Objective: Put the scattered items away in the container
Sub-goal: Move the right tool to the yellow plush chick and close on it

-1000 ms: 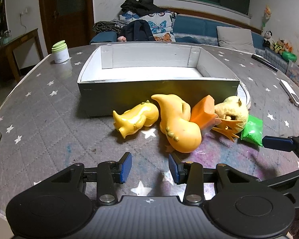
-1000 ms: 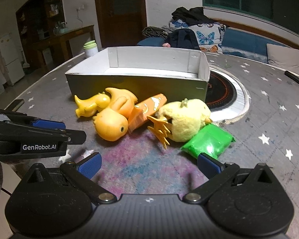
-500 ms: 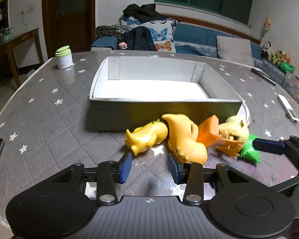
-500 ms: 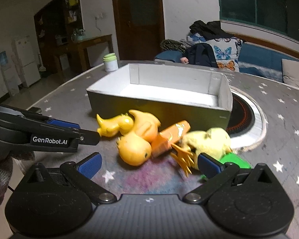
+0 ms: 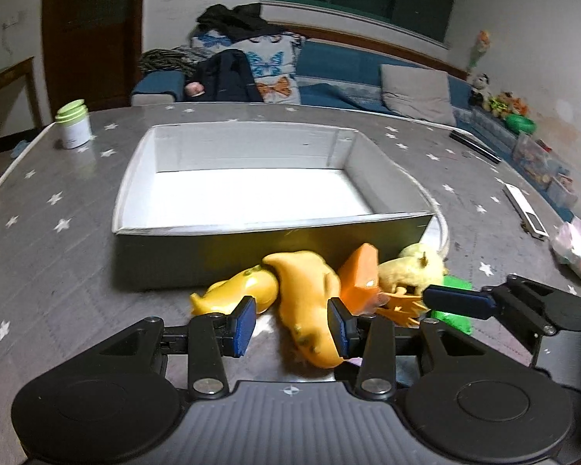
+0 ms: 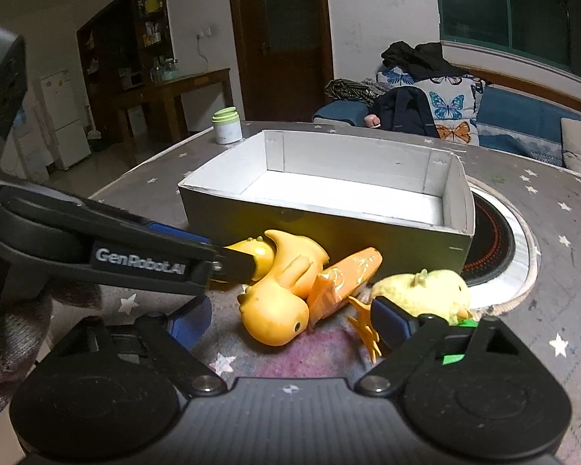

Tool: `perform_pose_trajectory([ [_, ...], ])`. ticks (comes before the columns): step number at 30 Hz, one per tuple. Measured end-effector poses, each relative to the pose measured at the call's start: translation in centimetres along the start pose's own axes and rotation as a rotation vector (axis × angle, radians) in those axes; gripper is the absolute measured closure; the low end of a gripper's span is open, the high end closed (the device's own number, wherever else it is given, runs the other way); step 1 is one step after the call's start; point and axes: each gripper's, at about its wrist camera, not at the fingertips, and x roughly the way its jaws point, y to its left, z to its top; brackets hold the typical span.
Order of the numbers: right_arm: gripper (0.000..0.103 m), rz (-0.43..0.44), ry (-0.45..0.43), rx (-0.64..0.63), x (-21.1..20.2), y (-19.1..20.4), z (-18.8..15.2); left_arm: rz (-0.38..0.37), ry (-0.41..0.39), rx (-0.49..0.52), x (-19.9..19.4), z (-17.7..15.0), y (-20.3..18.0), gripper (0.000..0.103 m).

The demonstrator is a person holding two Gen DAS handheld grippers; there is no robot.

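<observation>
Now both tools have moved forward onto the toy pile compared with a second ago. The left hand-held gripper [image 5: 292, 325] has its blue pads apart on either side of the large orange rubber duck [image 5: 310, 310], not yet clamped. The right hand-held gripper [image 6: 286, 323], jaws wide apart, has closed in too, one pad now just beside the fuzzy pale-yellow plush chick [image 6: 426, 290]. In my judgement the first pick is about to begin, since the shallow grey cardboard box with a white inside [image 5: 251, 228] holds nothing.

All the toys lie on the grey star-patterned surface [image 5: 50, 271] against the box's near wall: a small yellow rubber duck [image 5: 228, 294], the big duck, an orange plastic-wrapped block [image 5: 362, 275], the chick and a green packet [image 5: 455, 310].

Only the right wrist view shows the big duck's head and eye, and the round burner ring [image 6: 495, 244] beyond the box; the left view alone shows most of the green packet.
</observation>
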Motion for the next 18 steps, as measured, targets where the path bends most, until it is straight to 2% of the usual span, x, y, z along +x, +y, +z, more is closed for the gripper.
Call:
perform_pose_trajectory([
  [5,0.021,-0.015,-0.011,0.022,-0.2,-0.7,-0.1,-0.030,0.022,0.006,0.8,0.6,-0.3,0.060],
  [12,0.023,-0.073,-0.036,0.075,-1.6,-2.8,0.0,-0.104,0.015,0.039,1.7,1.9,-1.7,0.061],
  [18,0.025,-0.151,-0.013,0.141,-1.1,-5.5,-0.4,-0.209,0.031,0.076,3.1,3.1,-3.8,0.061],
])
